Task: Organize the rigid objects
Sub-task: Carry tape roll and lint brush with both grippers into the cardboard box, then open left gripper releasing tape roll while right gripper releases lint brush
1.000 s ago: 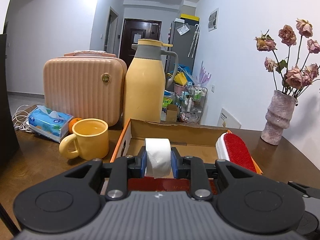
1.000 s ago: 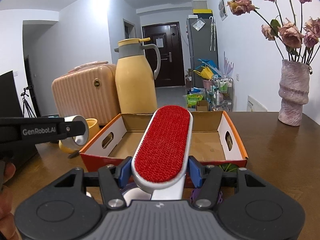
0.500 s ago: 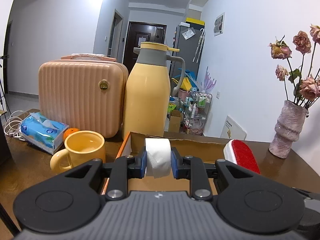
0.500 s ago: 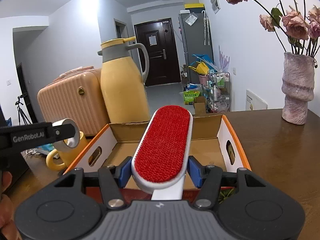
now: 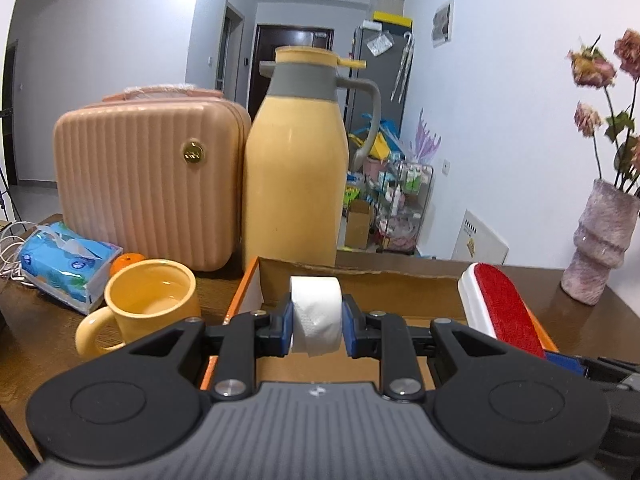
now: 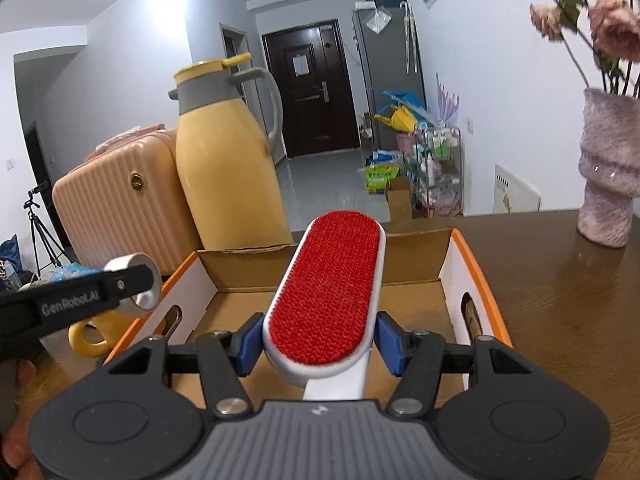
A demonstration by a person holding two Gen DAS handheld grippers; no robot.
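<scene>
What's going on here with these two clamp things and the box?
A person is tidying items into an open cardboard box on a wooden table, using a handheld gripper in each hand. The left gripper is shut on a roll of white tape, and the right gripper is shut on a red lint brush. Both items are held over the box, not yet put down.

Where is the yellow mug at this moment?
In the left wrist view the yellow mug stands on the table at lower left, just outside the cardboard box's left wall, in front of the tissue pack and the suitcase.
</scene>
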